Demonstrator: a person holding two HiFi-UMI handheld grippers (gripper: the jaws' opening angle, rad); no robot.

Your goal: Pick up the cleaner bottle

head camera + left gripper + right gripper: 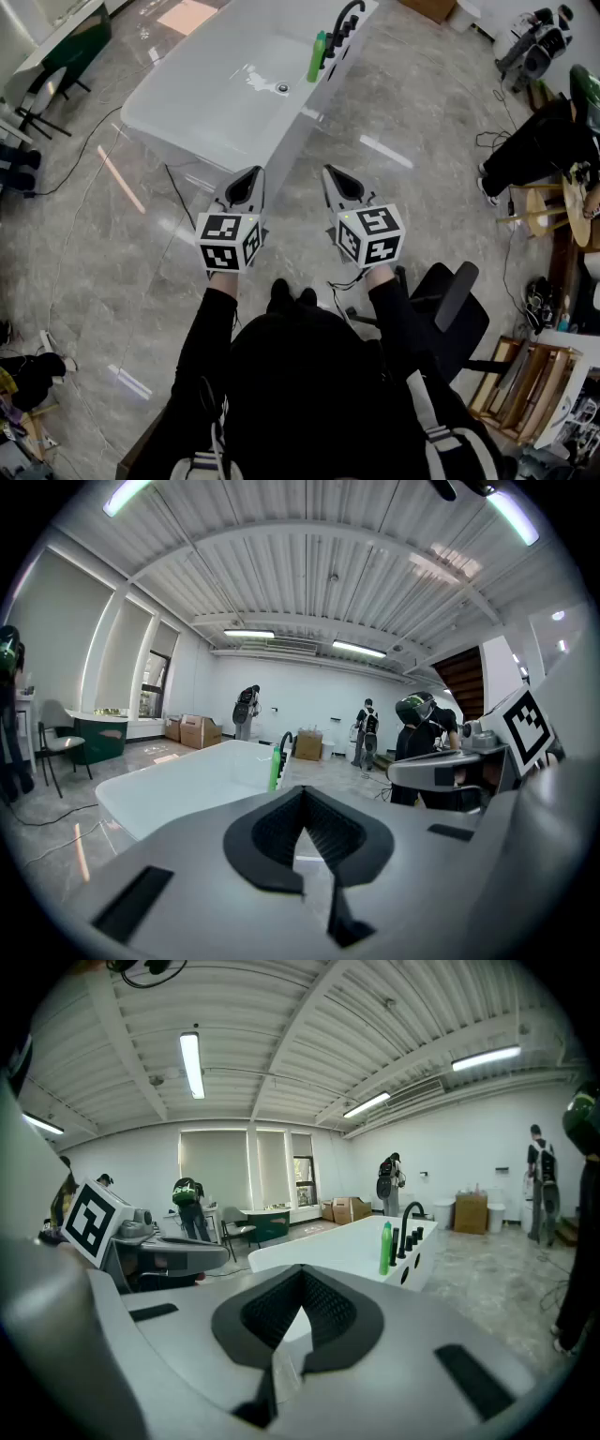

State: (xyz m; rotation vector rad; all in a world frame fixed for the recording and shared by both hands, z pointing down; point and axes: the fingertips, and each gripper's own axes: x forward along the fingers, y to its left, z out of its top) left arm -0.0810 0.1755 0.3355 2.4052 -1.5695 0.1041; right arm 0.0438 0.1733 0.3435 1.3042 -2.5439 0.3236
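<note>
Approach stage: left gripper (246, 178) and right gripper (336, 176), fingers closed and empty, face the slim green plastic cleaner bottle (318, 56) standing at one o'clock on the white bathtub (300, 131) rim; next, advancing and opening one seems needed.

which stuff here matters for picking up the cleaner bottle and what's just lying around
For the job: green cleaner bottle, upright on the bathtub rim; left hand-held gripper and right hand-held gripper, both shut, empty.
Lying about: black faucet, office chair, cardboard box.
</note>
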